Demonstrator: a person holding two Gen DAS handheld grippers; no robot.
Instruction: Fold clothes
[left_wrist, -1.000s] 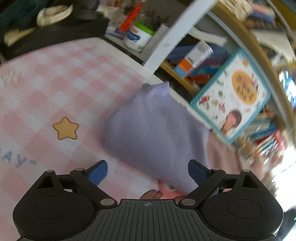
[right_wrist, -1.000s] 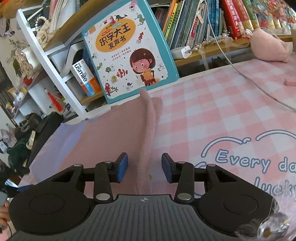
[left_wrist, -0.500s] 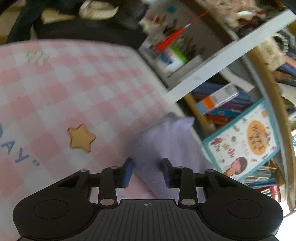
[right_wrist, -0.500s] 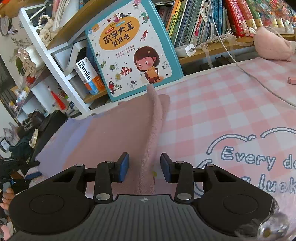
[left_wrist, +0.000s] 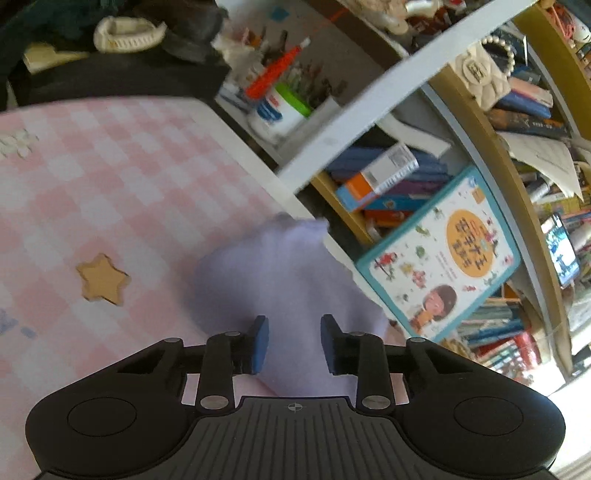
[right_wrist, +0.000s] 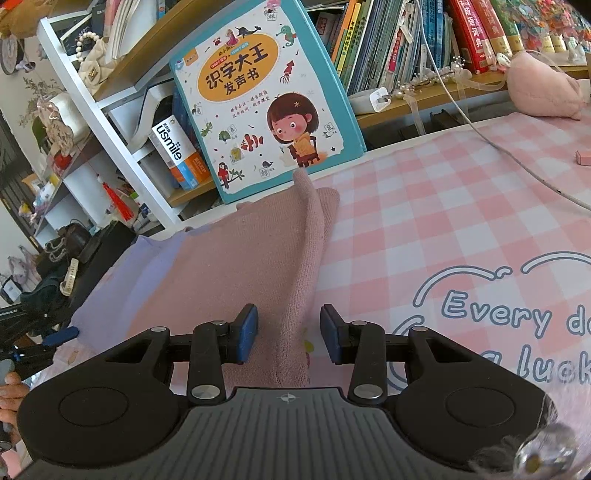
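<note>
A small garment lies on the pink checked cloth, lilac (left_wrist: 284, 273) at one end and dusty pink (right_wrist: 236, 266) at the other. In the left wrist view my left gripper (left_wrist: 294, 345) has its jaws narrowed around a raised fold of the lilac end; cloth fills the gap between the blue pads. In the right wrist view my right gripper (right_wrist: 288, 338) straddles a raised ridge of the pink cloth (right_wrist: 306, 258), jaws narrowed on it the same way. The lilac end also shows at the left of that view (right_wrist: 125, 288).
A teal children's book (right_wrist: 266, 99) leans on the bookshelf just beyond the garment, also in the left wrist view (left_wrist: 443, 258). A wooden star (left_wrist: 102, 278) lies on the checked cloth. A white cable (right_wrist: 517, 162) crosses the table on the right. A pink plush (right_wrist: 543, 88) sits at the back right.
My left gripper went from wide open to narrowed on the lilac fold and swung its view up toward the shelf. My right gripper barely moved.
</note>
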